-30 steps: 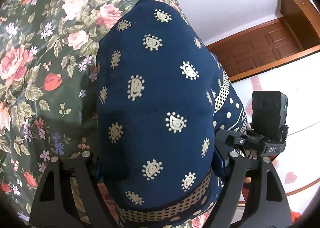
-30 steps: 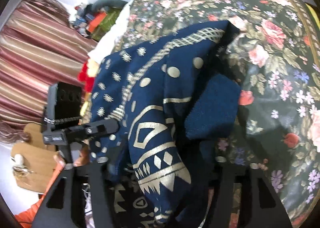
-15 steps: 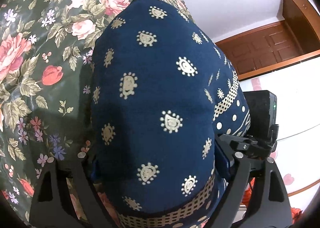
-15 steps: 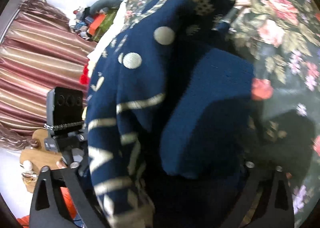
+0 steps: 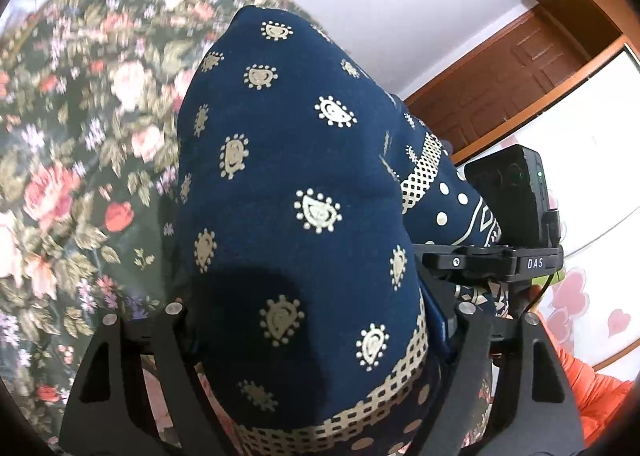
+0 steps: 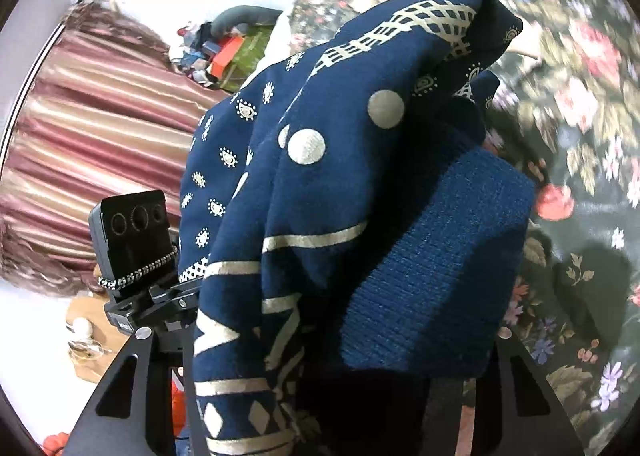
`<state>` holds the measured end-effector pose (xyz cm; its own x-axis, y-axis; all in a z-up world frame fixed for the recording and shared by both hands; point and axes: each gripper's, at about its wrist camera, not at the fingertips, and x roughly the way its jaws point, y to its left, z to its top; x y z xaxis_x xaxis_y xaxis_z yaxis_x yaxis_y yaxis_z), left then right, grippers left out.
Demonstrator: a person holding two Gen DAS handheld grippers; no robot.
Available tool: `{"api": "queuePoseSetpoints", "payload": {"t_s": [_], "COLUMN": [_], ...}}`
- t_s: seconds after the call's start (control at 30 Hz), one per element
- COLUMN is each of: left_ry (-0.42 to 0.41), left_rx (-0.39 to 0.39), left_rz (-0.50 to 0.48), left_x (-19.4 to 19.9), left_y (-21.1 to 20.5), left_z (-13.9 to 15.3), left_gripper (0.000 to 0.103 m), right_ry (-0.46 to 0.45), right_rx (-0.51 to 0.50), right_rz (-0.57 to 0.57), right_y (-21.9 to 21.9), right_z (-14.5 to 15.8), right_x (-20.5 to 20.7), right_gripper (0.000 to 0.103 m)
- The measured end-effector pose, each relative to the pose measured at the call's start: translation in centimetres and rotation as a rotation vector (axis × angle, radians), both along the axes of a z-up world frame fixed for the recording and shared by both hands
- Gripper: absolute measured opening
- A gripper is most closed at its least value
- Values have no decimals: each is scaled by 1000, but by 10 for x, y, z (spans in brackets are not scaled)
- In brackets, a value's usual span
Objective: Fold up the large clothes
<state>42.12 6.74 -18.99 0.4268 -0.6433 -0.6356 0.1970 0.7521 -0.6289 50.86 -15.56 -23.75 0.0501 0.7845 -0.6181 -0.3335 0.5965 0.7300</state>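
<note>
Navy cloth w/ cream paisley dots fills both wrist views: the garment (image 5: 288, 224) is bunched thick between the left gripper (image 5: 316, 320), and it hides the fingertips, so the fingers look clamped on the bundle w/ fabric pressed against both. A cream lattice band (image 5: 384, 388) runs along the hem closest to the left cam. In the right wrist view the right gripper (image 6: 320, 344) likewise has the garment (image 6: 320, 192) heaped between its fingers, pinching it; tips buried, can't see the exact contact. A plain ribbed navy cuff (image 6: 432, 276) hangs on the right side of that bundle, beside big cream dots and stripe motifs. Each view also shows the other gripper's black camera block (image 5: 508, 196), (image 6: 132, 240) just beside the cloth. Beyond the garment lies the dark floral bedspread (image 5: 80, 160), which the lifted cloth hangs over; whether any part touches it can't be told. Farther back: dark wood door (image 5: 512, 72) in the left view, pink striped curtain (image 6: 100, 144) & a clutter pile (image 6: 228, 56) in the right view.
</note>
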Motion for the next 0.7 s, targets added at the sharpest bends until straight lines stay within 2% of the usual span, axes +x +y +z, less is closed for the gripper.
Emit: {"api": "queuePoseSetpoints", "payload": {"t_s": [0.23,0.4,0.57,0.7], "left_ry": [-90,-125,-121,-88], "left_rx": [-10,-19,-23,-32], "left_rz": [29,55,82,106], "left_x": [-25,-46,-68,-83], "left_y": [27,60,92,113], "left_z": [44,65,64,50], "left_gripper": [80,80,80,80], "right_ry": [-96,-133,-134,-105], "right_rx": [-1,-12,-29,-41], "right_rz": [27,55,82,98], "right_y": [22,44,75,95], "right_z": [56,80,84,68], "right_x": [-25,-50,-68,-79], "right_gripper": [53,53,53,53]}}
